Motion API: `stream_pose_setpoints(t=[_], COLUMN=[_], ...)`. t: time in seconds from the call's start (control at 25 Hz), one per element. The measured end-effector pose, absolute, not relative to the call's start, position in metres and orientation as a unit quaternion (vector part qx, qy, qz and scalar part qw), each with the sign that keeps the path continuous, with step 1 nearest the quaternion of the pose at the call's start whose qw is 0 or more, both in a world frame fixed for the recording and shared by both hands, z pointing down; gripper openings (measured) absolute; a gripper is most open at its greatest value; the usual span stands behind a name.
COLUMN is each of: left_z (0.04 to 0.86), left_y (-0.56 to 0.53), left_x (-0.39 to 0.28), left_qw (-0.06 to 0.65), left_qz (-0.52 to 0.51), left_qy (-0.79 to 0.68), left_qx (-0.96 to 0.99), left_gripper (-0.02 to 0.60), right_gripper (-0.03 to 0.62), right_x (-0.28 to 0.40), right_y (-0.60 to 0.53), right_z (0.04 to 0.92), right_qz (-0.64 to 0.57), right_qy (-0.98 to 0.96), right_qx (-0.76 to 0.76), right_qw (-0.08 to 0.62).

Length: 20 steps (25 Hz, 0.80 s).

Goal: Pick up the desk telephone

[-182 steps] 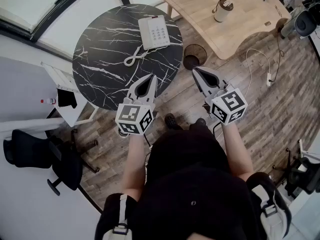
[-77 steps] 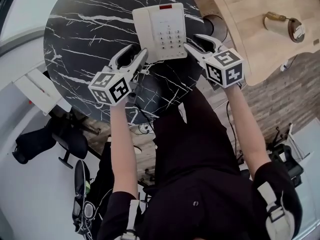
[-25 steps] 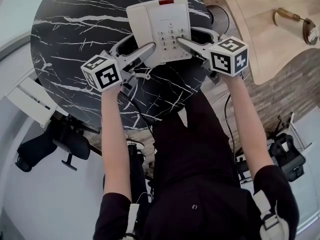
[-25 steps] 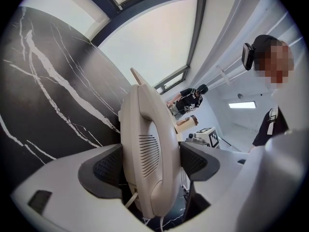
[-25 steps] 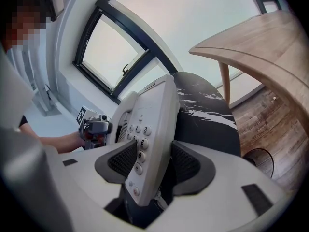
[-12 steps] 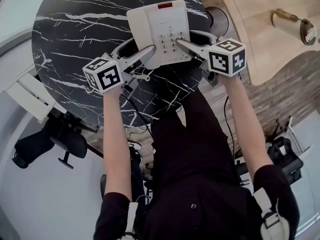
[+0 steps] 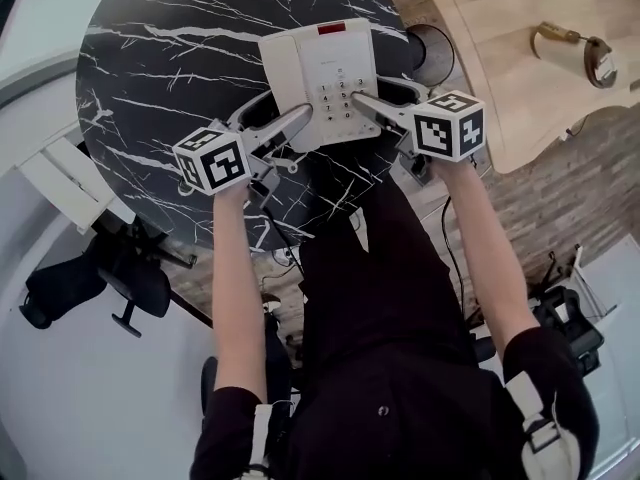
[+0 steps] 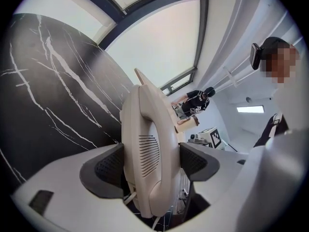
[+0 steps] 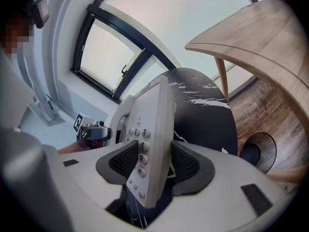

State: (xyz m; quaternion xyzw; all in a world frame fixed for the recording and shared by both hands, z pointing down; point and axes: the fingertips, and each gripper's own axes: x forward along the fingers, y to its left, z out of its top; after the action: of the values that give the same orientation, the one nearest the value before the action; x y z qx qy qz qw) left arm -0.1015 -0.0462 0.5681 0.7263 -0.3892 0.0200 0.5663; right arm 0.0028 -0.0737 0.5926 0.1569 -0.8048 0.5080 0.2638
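The cream desk telephone (image 7: pixel 320 68) sits over the near part of the round black marble table (image 7: pixel 170 58). My left gripper (image 7: pixel 285 110) is shut on its handset side; in the left gripper view both pads press the handset edge of the telephone (image 8: pixel 149 144) between the left gripper's (image 8: pixel 150 164) jaws. My right gripper (image 7: pixel 372 88) holds the keypad side. In the right gripper view the telephone (image 9: pixel 153 124) stands on edge between the right gripper's (image 9: pixel 148 162) jaws, which are closing, pads touching its face and underside.
A light wooden table (image 7: pixel 500 78) with a lidded cup (image 7: pixel 588 56) stands at the right. A dark round base (image 7: pixel 432 48) is on the wood floor between the tables. A black office chair (image 7: pixel 100 273) and a white shelf (image 7: pixel 55 183) stand at the left.
Both grippers came from away from the table to the telephone's near corners, then slid over its two sides. Over the last second they and the telephone have shifted slightly together.
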Motion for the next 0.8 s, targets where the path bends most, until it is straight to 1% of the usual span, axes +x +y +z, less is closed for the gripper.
stream_pose_setpoints(t=[0.48,0.8], left_z=[0.526,0.496], left_y=[-0.011,0.013], left_x=[-0.109,-0.123], left_qw=[0.553,0.53], left_qz=[0.001,-0.026], left_qy=[-0.435,-0.485], left_qx=[0.71,0.695], left_gripper=[0.371,0.371], right_gripper=[0.215,0.215], right_x=[-0.006,-0.026], right_y=[-0.045,-0.035], right_z=[0.555,0.524], right_qz=[0.514,0.466], right_qy=[-0.811,-0.839], right_qx=[0.113,0.069], right_qw=[0.256,0.272])
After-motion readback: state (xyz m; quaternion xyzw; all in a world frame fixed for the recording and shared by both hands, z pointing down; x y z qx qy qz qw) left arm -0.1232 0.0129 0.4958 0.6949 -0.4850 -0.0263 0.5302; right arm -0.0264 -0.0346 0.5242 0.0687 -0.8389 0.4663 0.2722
